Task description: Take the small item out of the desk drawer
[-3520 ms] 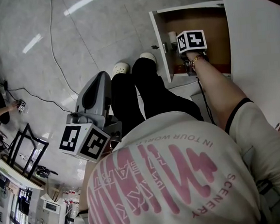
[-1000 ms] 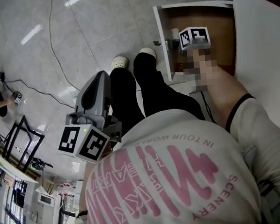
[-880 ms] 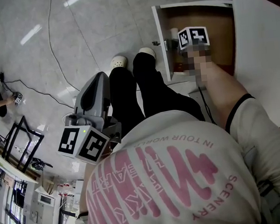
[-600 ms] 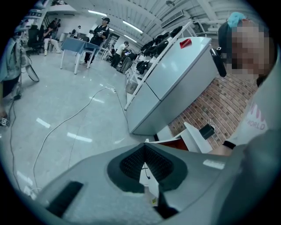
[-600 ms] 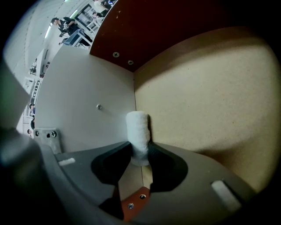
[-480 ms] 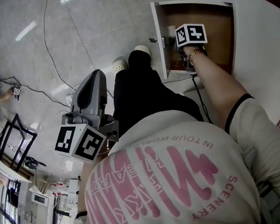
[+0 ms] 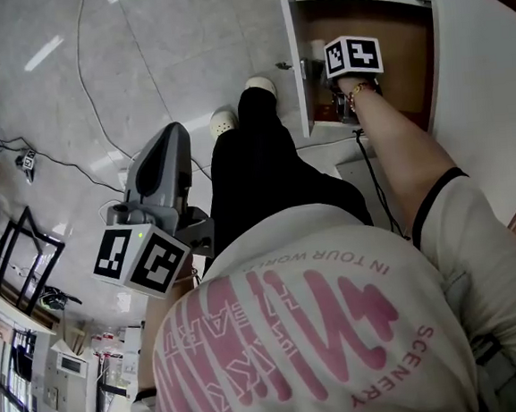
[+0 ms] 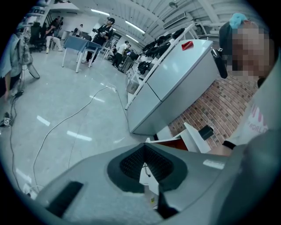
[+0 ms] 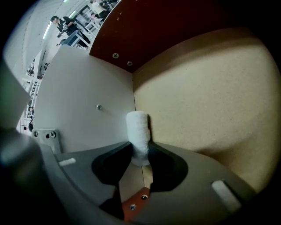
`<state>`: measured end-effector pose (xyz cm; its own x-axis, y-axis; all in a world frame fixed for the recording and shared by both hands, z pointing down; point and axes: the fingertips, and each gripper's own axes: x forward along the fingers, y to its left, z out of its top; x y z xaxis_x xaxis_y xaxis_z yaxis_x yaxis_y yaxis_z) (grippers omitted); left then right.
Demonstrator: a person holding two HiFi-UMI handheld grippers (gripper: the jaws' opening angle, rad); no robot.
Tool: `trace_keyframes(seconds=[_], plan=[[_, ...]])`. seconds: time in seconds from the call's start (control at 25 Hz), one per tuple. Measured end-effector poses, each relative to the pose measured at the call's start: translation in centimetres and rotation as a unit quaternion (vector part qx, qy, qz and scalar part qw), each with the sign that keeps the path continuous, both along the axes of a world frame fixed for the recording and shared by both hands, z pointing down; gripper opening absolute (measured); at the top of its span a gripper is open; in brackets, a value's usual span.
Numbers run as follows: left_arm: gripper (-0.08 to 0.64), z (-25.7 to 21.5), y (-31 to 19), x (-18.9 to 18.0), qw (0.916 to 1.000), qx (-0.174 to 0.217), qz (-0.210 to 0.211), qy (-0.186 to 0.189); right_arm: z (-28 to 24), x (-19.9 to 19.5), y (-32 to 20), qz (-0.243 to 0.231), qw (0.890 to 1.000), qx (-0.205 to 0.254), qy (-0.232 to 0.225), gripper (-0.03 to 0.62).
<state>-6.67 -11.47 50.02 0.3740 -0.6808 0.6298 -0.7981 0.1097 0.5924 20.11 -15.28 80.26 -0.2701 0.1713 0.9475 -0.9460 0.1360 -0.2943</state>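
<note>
The open desk drawer [image 7: 297, 63] has white walls and a brown chipboard floor [image 9: 210, 96]. A small white roll [image 9: 138, 132] stands upright against the drawer's white side wall [image 9: 88, 110], near the corner. My right gripper [image 9: 140, 151] reaches down into the drawer [image 7: 343, 103]. Its jaws have just been closing, and its dark pads now press the roll's lower end from both sides. In the head view the roll [image 7: 317, 52] shows beside the gripper's marker cube. My left gripper [image 7: 173, 136] hangs over the floor at the left, its pads [image 8: 131, 160] meeting with nothing held.
The white desk top [image 7: 490, 91] borders the drawer on the right. The person's black-trousered legs [image 7: 254, 165] and white shoes [image 7: 224, 121] stand just left of the drawer. Cables [image 7: 94, 80] run over the grey tiled floor. People and tables [image 8: 88, 39] are far off.
My right gripper has stayed in the drawer at the roll. The left gripper has drifted slightly to the left. The person's legs have shifted.
</note>
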Motion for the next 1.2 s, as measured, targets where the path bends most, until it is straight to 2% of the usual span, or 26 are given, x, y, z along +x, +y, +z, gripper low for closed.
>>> trace_keyframes(seconds=[0.4,0.84,1.2], plan=[[0.006,-0.1,2.0,-0.1,0.9999,-0.002,0.011,-0.013,-0.2,0.2,0.3,0.021,0.999,0.027,0.005,0.126],[0.005,-1.0,3.3,-1.3,0.9999,0.007,-0.003,-0.015,-0.7,0.4,1.1,0.006,0.998,0.045,0.034,0.123],[0.005,-2.6,4.2,-2.3,0.9996,0.023,-0.006,-0.017,-2.3,0.1,2.0,0.017,0.998,0.047,0.037,0.123]])
